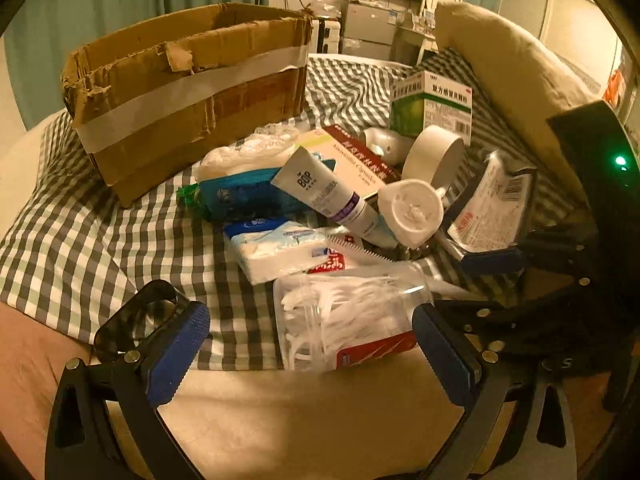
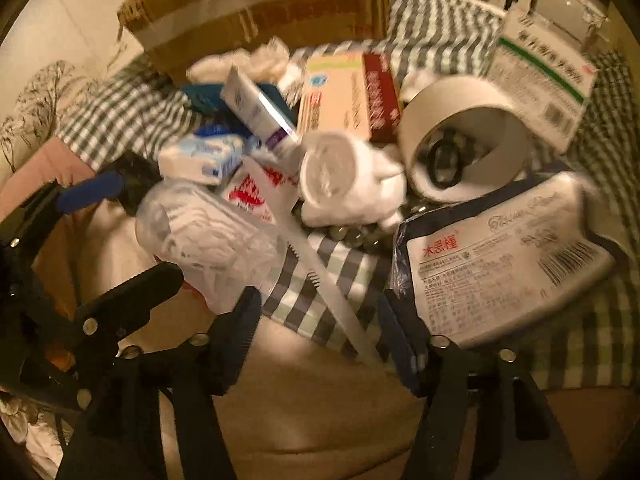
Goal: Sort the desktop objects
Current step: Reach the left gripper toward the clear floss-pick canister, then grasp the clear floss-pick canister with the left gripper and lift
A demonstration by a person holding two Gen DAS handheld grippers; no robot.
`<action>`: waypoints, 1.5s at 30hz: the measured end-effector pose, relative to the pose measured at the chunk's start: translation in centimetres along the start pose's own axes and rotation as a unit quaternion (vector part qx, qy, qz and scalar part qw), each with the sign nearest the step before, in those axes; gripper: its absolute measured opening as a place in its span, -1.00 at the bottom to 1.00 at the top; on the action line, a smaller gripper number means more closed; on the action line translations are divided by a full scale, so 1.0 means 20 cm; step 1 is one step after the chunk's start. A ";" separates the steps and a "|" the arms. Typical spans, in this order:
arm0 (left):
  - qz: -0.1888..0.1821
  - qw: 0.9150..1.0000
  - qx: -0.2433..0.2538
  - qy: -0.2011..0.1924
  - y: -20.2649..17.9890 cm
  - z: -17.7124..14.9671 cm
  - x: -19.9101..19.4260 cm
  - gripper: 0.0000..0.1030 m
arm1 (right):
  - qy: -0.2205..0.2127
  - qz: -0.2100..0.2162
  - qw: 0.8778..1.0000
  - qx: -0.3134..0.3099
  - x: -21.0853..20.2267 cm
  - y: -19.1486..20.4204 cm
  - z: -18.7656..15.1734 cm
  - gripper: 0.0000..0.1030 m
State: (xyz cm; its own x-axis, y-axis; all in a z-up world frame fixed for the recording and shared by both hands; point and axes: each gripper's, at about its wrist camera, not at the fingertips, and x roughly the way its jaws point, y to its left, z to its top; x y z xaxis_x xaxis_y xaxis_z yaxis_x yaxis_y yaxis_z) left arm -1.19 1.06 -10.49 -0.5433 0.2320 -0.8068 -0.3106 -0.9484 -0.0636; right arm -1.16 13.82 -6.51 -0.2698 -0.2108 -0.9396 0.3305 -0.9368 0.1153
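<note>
A pile of small objects lies on a checked cloth [image 1: 100, 240]. My left gripper [image 1: 312, 348] is open, its blue pads on either side of a clear tub of floss picks [image 1: 344, 320], not touching it. My right gripper [image 2: 324, 332] is open over a white comb [image 2: 320, 280], beside a flat white packet [image 2: 500, 264]. The pile holds a BOP tube [image 1: 324, 192], a tissue pack [image 1: 280, 248], a white toy figure [image 1: 412, 212], a tape roll [image 1: 432, 156] and medicine boxes [image 1: 432, 104]. The floss tub also shows in the right wrist view [image 2: 208, 240].
An open, torn cardboard box [image 1: 188, 92] stands at the back left of the cloth. A beige pillow [image 1: 512, 80] lies at the right. A black magnifier [image 1: 136, 324] lies by my left finger. My right gripper's body [image 1: 580, 260] sits at the right.
</note>
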 end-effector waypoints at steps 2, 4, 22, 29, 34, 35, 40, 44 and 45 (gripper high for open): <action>-0.003 1.000 -0.013 0.004 0.03 0.00 0.01 1.00 | 0.029 -0.016 0.999 -0.001 0.07 0.01 0.01 -0.76; -0.009 1.000 -0.028 0.005 0.05 -0.01 0.00 1.00 | 0.038 -0.031 0.999 0.004 0.10 0.00 0.02 -0.79; -0.017 0.998 -0.040 0.039 -0.12 -0.02 0.17 1.00 | -0.126 -0.018 0.990 0.053 -0.30 -0.09 -0.03 -0.93; -0.028 0.996 -0.080 0.041 -0.03 -0.05 0.22 0.90 | -0.134 -0.004 0.989 0.058 -0.31 -0.11 -0.08 -0.93; -0.025 0.996 -0.084 0.029 -0.01 -0.05 0.14 0.88 | -0.144 -0.009 0.988 0.049 -0.36 -0.07 -0.09 -0.93; -0.025 0.996 -0.085 0.023 -0.01 -0.05 0.12 0.87 | -0.143 -0.011 0.988 0.049 -0.36 -0.07 -0.09 -0.93; -0.026 0.996 -0.089 0.001 -0.01 -0.01 0.02 0.82 | -0.130 -0.019 0.990 0.053 -0.35 -0.04 -0.12 -0.93; -0.030 0.996 -0.088 -0.015 0.02 0.00 -0.05 0.81 | -0.143 -0.028 0.988 0.054 -0.41 -0.02 -0.14 -0.93; -0.032 0.996 -0.086 -0.022 0.02 0.01 -0.08 0.81 | -0.147 -0.032 0.987 0.053 -0.43 -0.01 -0.14 -0.93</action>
State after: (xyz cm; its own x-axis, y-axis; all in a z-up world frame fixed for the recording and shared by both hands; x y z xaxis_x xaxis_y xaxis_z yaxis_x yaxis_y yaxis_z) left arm -0.58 0.30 -9.16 -0.5618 0.2985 -0.7715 -0.2092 -0.9536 -0.2167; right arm 3.71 16.62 0.72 -0.5422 -0.2086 -0.8139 0.2128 -0.9712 0.1071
